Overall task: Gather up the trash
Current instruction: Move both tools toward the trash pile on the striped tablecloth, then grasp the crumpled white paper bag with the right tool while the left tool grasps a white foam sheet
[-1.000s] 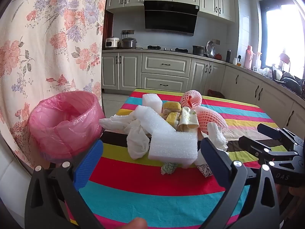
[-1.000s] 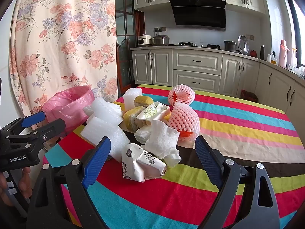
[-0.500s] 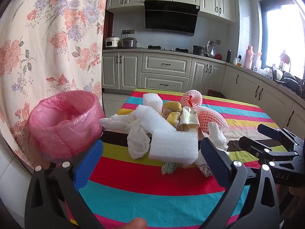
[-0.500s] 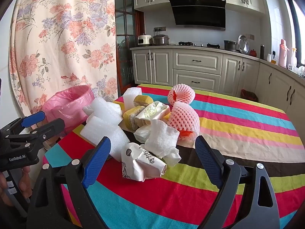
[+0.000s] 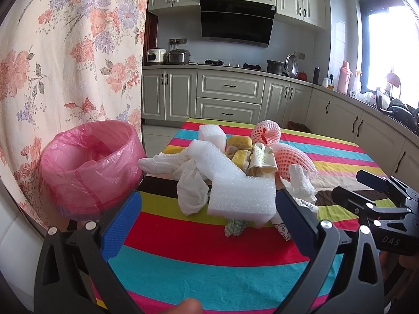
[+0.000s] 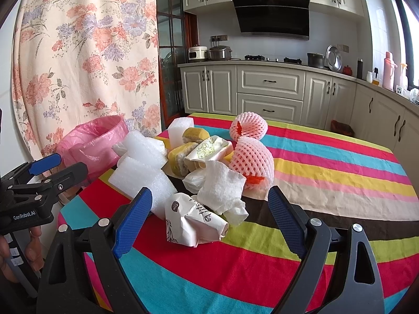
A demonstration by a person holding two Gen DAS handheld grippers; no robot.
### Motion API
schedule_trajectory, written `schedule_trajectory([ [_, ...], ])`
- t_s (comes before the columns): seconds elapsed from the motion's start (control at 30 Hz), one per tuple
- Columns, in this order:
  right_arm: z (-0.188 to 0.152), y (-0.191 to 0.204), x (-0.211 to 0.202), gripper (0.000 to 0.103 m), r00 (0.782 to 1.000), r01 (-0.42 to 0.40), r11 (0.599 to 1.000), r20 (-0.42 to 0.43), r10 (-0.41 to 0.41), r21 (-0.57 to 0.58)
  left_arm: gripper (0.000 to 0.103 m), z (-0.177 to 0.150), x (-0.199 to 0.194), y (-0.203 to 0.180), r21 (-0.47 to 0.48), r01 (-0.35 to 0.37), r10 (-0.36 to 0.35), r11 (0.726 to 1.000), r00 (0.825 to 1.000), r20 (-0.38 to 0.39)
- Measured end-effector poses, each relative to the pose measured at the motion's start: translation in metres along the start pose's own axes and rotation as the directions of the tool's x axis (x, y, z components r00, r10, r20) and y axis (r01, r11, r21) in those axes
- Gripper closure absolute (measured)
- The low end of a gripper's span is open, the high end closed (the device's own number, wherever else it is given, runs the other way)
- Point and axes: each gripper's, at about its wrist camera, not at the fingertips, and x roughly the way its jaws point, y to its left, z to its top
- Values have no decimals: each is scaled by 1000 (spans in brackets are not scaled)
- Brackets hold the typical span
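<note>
Trash lies heaped on the striped tablecloth [image 5: 209,256], ahead of both grippers. Furthest left, off the table's edge, stands the bin with the pink bag [image 5: 89,167], its mouth open; in the right wrist view it shows behind the left gripper's tips. Next comes a crumpled white plastic bag [image 5: 191,188], and against it the large white foam block [image 5: 241,196], which sits just past the left gripper [image 5: 207,222] and between the lines of its two blue pads; the fingers are spread wide and hold nothing, and the right-hand pad lies close beside the foam's corner, though contact cannot be judged. Behind the foam are a smaller white foam cube [image 5: 212,136], yellow sponge pieces [image 5: 239,147] and a cream wrapper with green print [image 5: 262,158]. Further right sit two pink foam fruit nets [image 5: 294,161], one behind the other. In the right wrist view, a crumpled printed paper packet [image 6: 193,219] lies nearest the right gripper [image 6: 209,219], between its spread pads and apart from both, with a white tissue [image 6: 222,188] just behind it. That gripper too is wide apart and empty.
</note>
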Motion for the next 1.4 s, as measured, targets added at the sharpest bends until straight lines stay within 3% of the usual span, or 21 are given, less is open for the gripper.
schedule_trajectory([
  [0.4, -7, 4, 26, 19, 992, -6, 1000, -122, 7, 10, 4, -12, 20, 14, 3, 12, -12, 1000, 998, -63],
  [0.87, -10, 20, 77, 19, 947, -7, 1000, -321, -3, -28, 4, -12, 41, 20, 3, 53, -53, 999, 994, -97],
  [0.93, -12, 21, 81, 29, 943, -9, 1000, -334, -2, -30, 4, -12, 45, 21, -3, 66, -66, 998, 992, -104],
  [1.07, -12, 23, 85, 33, 940, -21, 999, -342, 6, -41, 4, -12, 51, 18, 0, 81, -80, 997, 991, -111],
  [1.13, -10, 22, 83, 45, 943, -29, 999, -333, 16, -33, 4, -12, 54, 15, 3, 89, -88, 996, 990, -114],
  [1.4, -10, 18, 77, 47, 946, -47, 999, -323, 37, -24, 4, -11, 64, 3, 10, 124, -121, 992, 983, -137],
])
